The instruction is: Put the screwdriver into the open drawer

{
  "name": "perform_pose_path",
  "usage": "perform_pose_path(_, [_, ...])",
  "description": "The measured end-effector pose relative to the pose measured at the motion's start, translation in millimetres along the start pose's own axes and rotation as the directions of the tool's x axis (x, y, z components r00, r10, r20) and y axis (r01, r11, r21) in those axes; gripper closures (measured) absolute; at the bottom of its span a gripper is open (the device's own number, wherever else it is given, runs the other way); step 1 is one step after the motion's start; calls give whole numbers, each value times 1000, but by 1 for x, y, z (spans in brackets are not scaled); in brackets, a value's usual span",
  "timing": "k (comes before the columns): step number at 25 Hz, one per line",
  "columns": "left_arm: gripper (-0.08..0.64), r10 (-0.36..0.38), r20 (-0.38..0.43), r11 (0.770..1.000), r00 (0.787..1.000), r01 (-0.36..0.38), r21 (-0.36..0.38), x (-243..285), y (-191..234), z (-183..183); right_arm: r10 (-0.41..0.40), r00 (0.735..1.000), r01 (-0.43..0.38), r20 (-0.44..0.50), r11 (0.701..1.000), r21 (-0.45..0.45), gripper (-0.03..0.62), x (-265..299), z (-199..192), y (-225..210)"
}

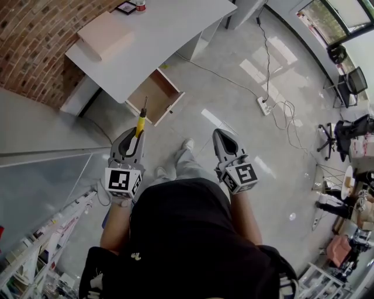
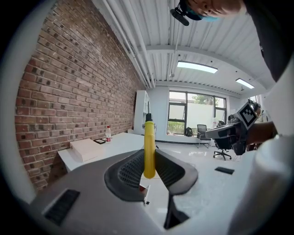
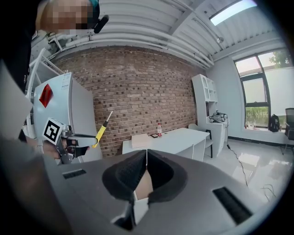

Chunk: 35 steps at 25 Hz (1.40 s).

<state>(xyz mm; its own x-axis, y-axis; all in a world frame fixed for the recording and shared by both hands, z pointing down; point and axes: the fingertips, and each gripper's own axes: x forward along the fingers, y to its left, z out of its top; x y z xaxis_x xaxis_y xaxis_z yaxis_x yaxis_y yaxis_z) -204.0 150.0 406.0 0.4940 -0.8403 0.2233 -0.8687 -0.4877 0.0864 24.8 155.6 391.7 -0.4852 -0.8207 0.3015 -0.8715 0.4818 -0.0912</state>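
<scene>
A screwdriver with a yellow handle and a dark shaft sticks up from my left gripper, whose jaws are shut on the handle. In the left gripper view the yellow handle stands upright between the dark pads, tip pointing away. The right gripper view shows that same screwdriver from the side. The open drawer, wooden and empty, juts from under the white desk just beyond the screwdriver tip. My right gripper is shut with nothing in it, held at waist height to the right.
A flat beige box and a red-capped bottle lie on the desk by the brick wall. A power strip with cables crosses the floor. Office chairs stand at the right; a metal rack at lower left.
</scene>
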Motion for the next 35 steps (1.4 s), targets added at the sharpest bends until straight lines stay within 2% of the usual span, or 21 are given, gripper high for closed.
perform_pose_path(11, [485, 19, -34, 1000, 999, -18, 21, 89, -8, 24, 51, 999, -51, 8, 999, 17, 580, 48, 24, -79])
perform_pose_path(23, [485, 66, -120, 998, 991, -66, 3, 176, -21, 19, 121, 993, -121, 1, 991, 56, 580, 87, 24, -157])
perform_pose_path(30, [485, 87, -179, 996, 980, -85, 20, 211, -22, 13, 153, 988, -152, -10, 985, 79, 580, 102, 22, -185])
perform_pose_path(35, [485, 70, -218, 997, 974, -64, 33, 228, -16, 6, 140, 990, -136, -29, 985, 107, 580, 111, 14, -189])
